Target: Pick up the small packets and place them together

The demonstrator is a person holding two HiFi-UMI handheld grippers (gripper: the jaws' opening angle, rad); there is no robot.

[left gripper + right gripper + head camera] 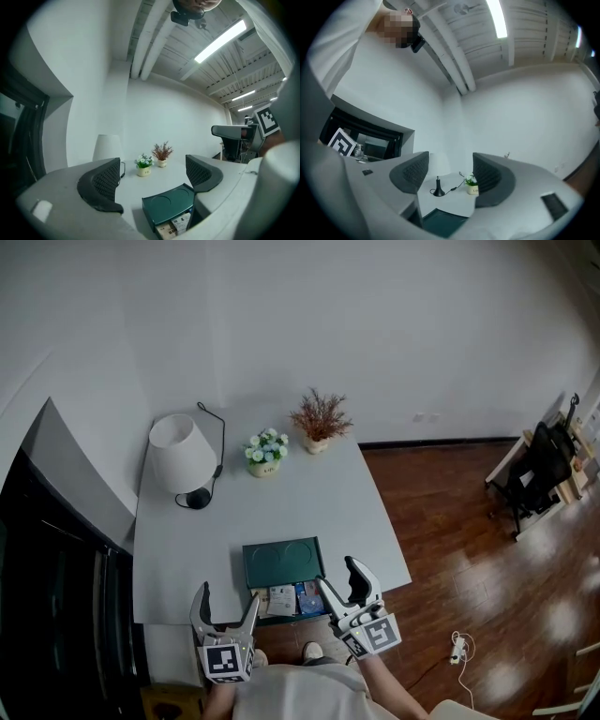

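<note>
A dark green box [281, 562] sits at the near edge of the white table [187, 549], with its drawer pulled out toward me. Small packets lie in the drawer: a white one [281, 599], a blue one [310, 600] and a tan one [261, 602]. My left gripper [226, 602] hovers open just off the table's near edge, left of the drawer. My right gripper [337, 575] stands open at the drawer's right side, with nothing between its jaws. In the left gripper view the box [168, 205] and packets [176, 225] lie below the open left gripper [152, 180]. The right gripper [449, 176] points over the box [440, 224].
A white table lamp [181, 456] stands at the back left with its cord trailing. A pot of pale flowers [265, 452] and a pot of dried reddish plant [320, 420] stand at the back. Wooden floor [450, 549] lies to the right, with a dark chair [534, 470].
</note>
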